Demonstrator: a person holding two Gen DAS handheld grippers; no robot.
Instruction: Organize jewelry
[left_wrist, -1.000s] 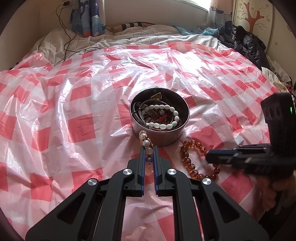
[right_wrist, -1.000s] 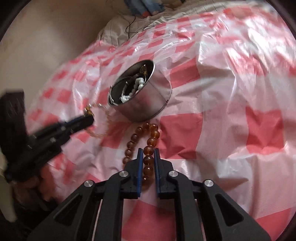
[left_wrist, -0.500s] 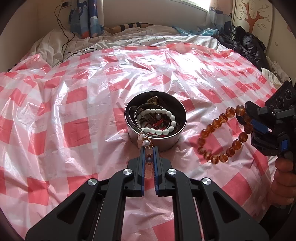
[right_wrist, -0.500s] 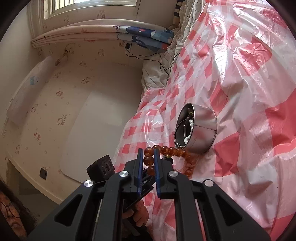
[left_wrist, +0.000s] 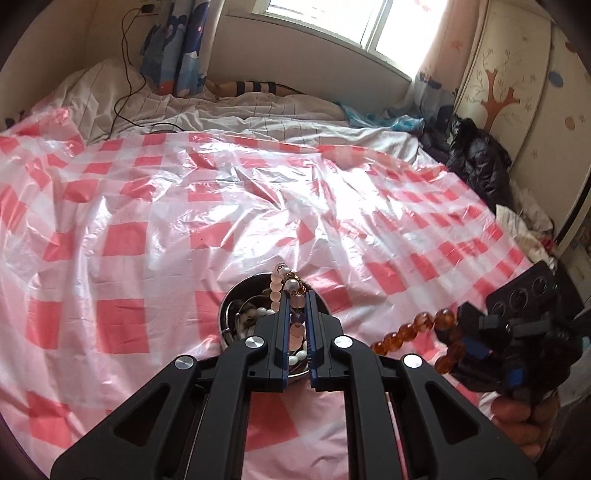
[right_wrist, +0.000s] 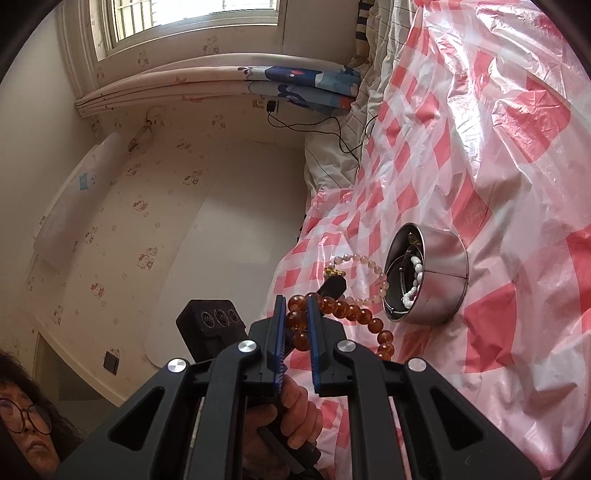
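My left gripper (left_wrist: 297, 295) is shut on a pale pink bead bracelet (left_wrist: 275, 291) with a pearl and a gold charm. It holds the bracelet just above the round steel bowl (left_wrist: 226, 314). The bowl holds a white bead bracelet (right_wrist: 415, 280) and other jewelry. The right wrist view shows the pink bracelet (right_wrist: 369, 266) hanging as a loop from the left gripper (right_wrist: 334, 286), beside the bowl (right_wrist: 443, 273). My right gripper (right_wrist: 295, 306) is shut on an amber bead bracelet (right_wrist: 354, 314), held in the air. From the left wrist view, that gripper (left_wrist: 460, 332) and the amber beads (left_wrist: 406, 334) are right of the bowl.
A pink and white checked plastic sheet (left_wrist: 184, 229) covers the bed. A black cable (left_wrist: 125, 92) and a curtain (left_wrist: 177, 48) are at the far left, a black jacket (left_wrist: 476, 158) at the far right. A person (right_wrist: 26, 417) is low at the left of the right wrist view.
Both bracelets have come up off the sheet. The left gripper rose and moved over the bowl with the pink bracelet. The right gripper tilted up and rolled, lifting the amber beads.
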